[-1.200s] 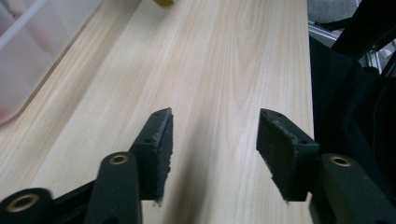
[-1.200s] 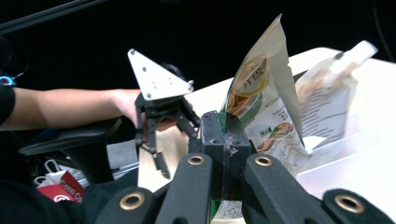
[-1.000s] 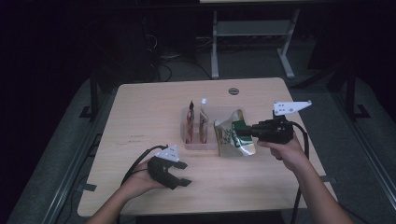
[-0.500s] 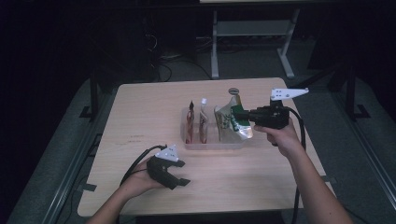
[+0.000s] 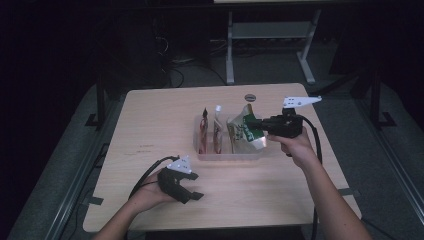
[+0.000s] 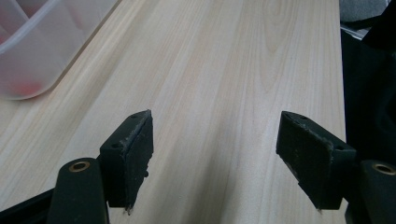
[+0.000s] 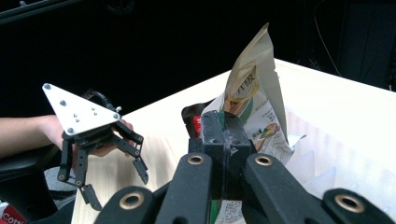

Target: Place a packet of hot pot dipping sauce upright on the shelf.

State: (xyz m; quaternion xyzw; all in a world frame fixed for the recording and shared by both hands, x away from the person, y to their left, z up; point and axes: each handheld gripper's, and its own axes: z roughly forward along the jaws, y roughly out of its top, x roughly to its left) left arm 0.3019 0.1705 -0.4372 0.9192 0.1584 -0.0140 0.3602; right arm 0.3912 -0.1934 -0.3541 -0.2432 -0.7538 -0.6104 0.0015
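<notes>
The crinkled green-and-white foil snack pouch (image 5: 248, 132) has its lower part hidden by your right tool (image 5: 256, 125), whose jaws are clamped shut on it above the translucent plastic divided bin (image 5: 227, 153). Two more pouches stand in the bin, their print too dark to read. Your left tool (image 5: 192, 189) rests wide open and empty on the pale wooden table (image 5: 150, 120).
</notes>
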